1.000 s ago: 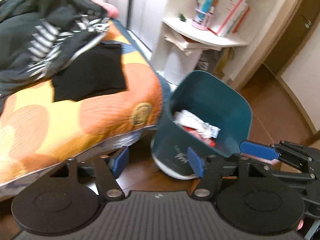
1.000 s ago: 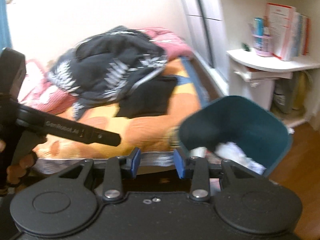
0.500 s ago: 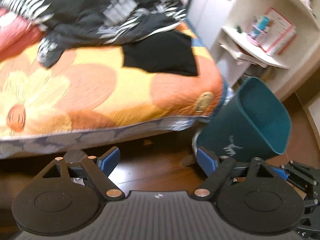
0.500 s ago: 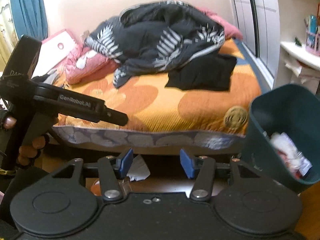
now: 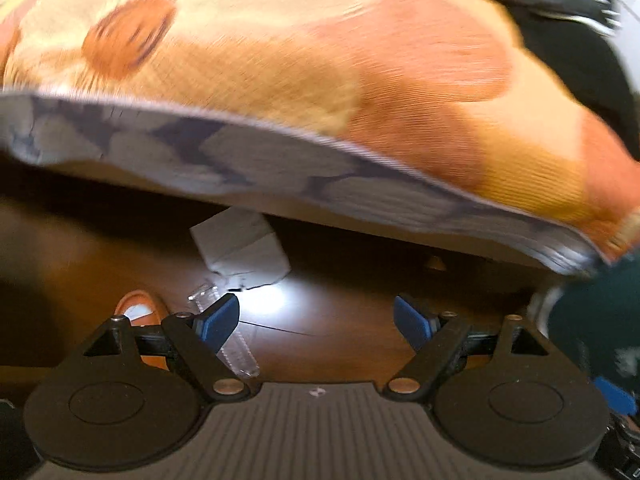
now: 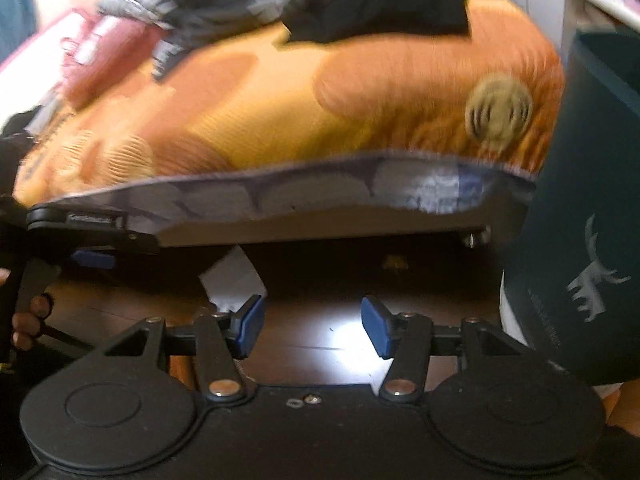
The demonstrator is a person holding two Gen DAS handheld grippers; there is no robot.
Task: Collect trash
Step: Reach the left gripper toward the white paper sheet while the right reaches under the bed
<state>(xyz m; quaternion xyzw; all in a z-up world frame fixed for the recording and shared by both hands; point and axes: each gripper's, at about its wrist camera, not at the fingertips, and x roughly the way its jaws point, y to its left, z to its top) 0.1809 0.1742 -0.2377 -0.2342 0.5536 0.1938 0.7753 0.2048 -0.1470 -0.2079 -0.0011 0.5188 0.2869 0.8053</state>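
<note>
Dark wooden floor [image 5: 332, 320] beside a bed. Left gripper [image 5: 316, 318]: jaws wide, nothing between them; a clear plastic wrapper [image 5: 236, 354] and an orange object [image 5: 142, 312] lie at 9 o'clock of it. White paper scrap [image 5: 244, 248] at 11 o'clock, under the orange bedspread [image 5: 320, 60]. Right gripper [image 6: 312, 326]: jaws wide, empty. Teal trash bin [image 6: 580, 220] at 3 o'clock.

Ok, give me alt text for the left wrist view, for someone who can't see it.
The open left gripper hangs over a dark wooden floor with nothing between its blue fingers. Crumpled white paper, a clear plastic piece and something orange lie at the edge of an orange floral bedspread.
</note>
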